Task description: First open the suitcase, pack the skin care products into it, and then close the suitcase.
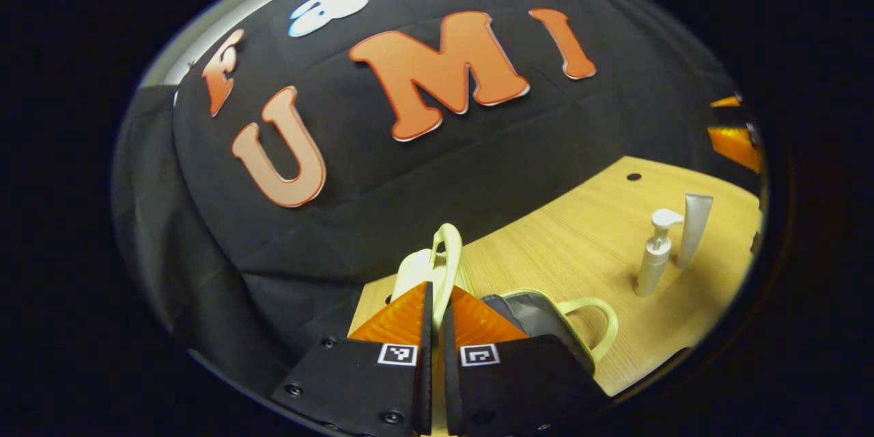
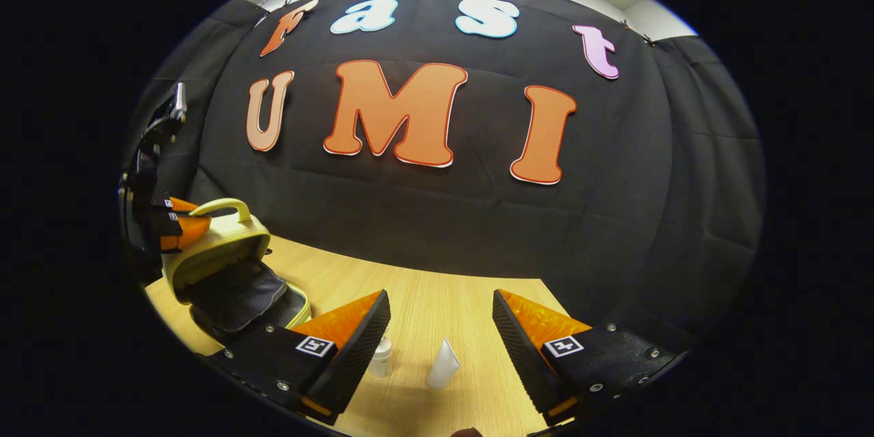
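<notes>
In the left gripper view my left gripper [image 1: 437,304] is shut on the pale yellow handle [image 1: 447,249] of the small suitcase's lid. It holds the lid raised over the base [image 1: 546,317], which shows grey lining and a second handle. In the right gripper view the suitcase [image 2: 229,266] stands open at the left, with the left gripper [image 2: 174,224] at its lid. A white pump bottle [image 1: 655,252] and a grey tube [image 1: 695,229] stand upright on the table. My right gripper [image 2: 440,317] is open above the tube [image 2: 442,363] and the pump bottle [image 2: 381,355], touching neither.
The light wooden table [image 2: 423,293] runs back to the black cloth wall. A small dark hole [image 1: 633,177] marks the tabletop near its far edge. Part of the right gripper [image 1: 734,143] shows at the right rim of the left gripper view.
</notes>
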`<state>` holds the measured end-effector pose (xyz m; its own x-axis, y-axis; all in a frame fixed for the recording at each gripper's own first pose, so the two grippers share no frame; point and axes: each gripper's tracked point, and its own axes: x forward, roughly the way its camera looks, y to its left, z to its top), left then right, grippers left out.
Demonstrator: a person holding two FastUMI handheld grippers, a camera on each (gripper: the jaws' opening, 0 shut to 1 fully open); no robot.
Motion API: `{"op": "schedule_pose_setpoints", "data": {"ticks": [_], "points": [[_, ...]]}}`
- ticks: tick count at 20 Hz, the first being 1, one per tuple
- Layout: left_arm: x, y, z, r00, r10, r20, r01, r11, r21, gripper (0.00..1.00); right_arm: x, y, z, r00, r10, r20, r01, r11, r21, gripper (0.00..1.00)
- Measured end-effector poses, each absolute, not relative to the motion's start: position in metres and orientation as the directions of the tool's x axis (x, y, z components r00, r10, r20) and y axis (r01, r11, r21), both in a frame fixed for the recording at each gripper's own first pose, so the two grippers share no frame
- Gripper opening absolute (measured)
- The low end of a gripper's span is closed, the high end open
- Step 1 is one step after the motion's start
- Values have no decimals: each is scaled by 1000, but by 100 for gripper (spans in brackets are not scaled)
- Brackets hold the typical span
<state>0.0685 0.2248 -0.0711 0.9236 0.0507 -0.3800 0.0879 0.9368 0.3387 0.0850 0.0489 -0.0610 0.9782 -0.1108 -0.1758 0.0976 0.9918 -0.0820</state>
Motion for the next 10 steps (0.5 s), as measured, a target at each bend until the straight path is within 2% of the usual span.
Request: {"op": "schedule_pose_setpoints", "data": {"ticks": [8, 10], "points": [[78, 357, -60, 916, 190, -355, -97, 960, 263, 8, 92, 64, -51, 976, -145, -164, 127, 986, -110, 96], [79, 384, -67, 910, 192, -369, -109, 966, 235, 9, 93, 67, -50, 973, -161, -164, 143, 983, -116, 96]]}}
